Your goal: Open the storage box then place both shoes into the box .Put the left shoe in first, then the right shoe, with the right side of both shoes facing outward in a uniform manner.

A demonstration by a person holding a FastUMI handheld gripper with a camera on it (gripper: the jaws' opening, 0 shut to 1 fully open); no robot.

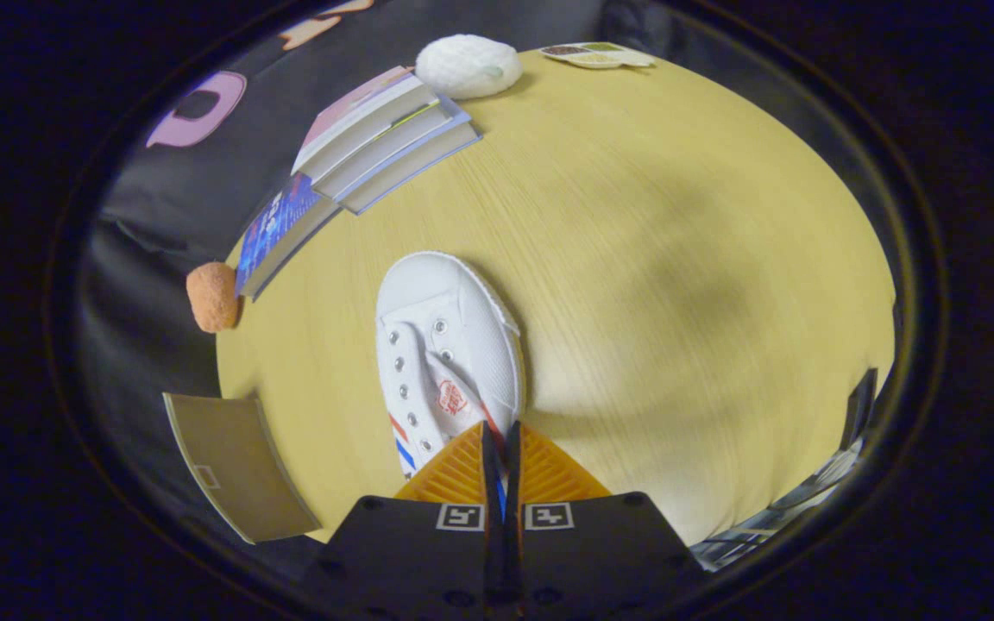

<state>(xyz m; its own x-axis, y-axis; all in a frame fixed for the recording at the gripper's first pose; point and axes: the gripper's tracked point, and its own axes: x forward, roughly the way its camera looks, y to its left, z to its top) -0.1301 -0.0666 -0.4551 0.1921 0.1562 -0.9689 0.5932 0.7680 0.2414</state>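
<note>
Gripper (pixel 500 435) points down at the table (pixel 678 259), pinching the white shoe (pixel 445 345) (heel collar).

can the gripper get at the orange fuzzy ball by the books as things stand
Probably not yet: the gripper is shut on the white canvas shoe, so its fingers are taken. The way across the bare yellow wooden table to the orange fuzzy ball looks free otherwise.

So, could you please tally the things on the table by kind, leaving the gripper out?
Shoes: 1, a white shoe pinched at its edge by the gripper.
Books: 4, three in a stack, one blue book beside it.
Balls: 2, a white ball and an orange ball.
Trays: 1, a small tray.
Cardboard pieces: 1, a flap.
Total: 9
</note>
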